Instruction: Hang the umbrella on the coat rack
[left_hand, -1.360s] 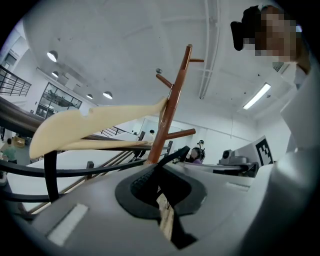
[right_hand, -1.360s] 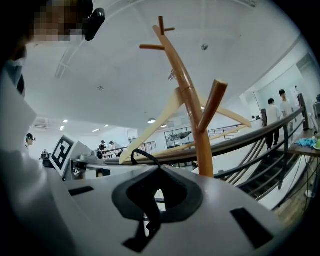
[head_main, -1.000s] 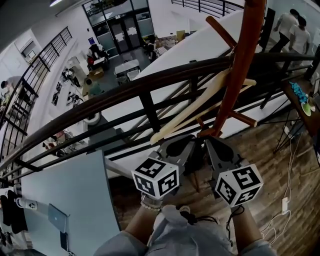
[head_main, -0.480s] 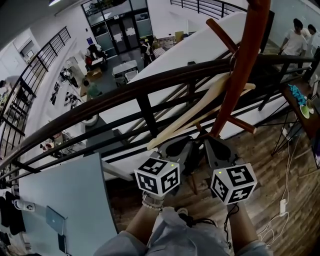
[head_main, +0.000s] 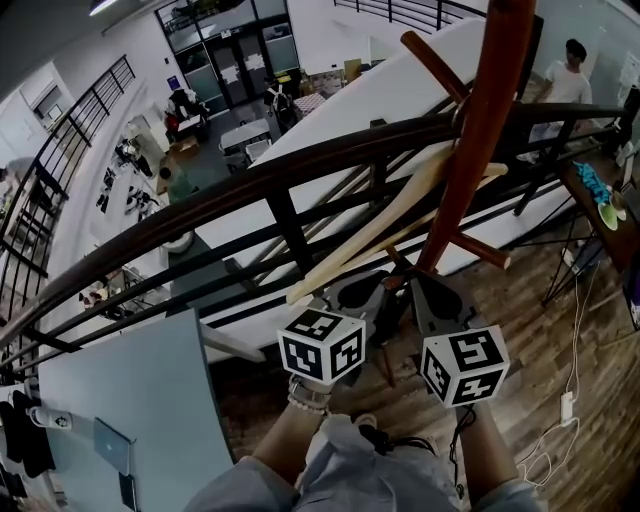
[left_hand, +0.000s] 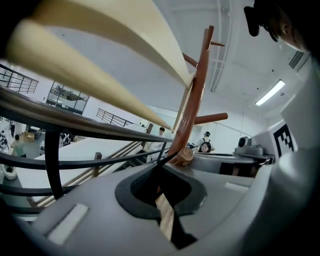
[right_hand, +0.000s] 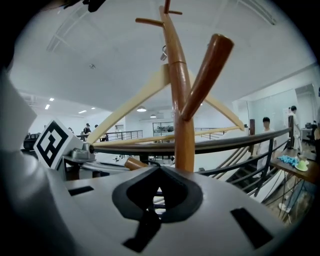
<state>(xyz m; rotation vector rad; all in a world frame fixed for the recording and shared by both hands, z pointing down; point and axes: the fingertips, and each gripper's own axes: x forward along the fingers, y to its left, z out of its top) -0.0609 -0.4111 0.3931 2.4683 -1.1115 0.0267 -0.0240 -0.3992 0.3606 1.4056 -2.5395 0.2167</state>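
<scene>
While close, coat rack (head_main: 480, 130) just beyond left tool (head_main: 352, 295) and right tool (head_main: 432, 292).

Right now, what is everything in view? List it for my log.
coat rack: one, reddish-brown, beside the railing
hanger: one, pale wood, on the coat rack
umbrella: one, wooden knob with black strap, beside the coat rack
railing: one, dark, across the front
floor: one, brown planks, underfoot
cable: one, white, on the floor, right
panel: one, pale blue, lower left
person: one, white shirt, upper right
left gripper: one, grey, jaws shut on the umbrella
right gripper: one, grey, jaws shut, empty
</scene>
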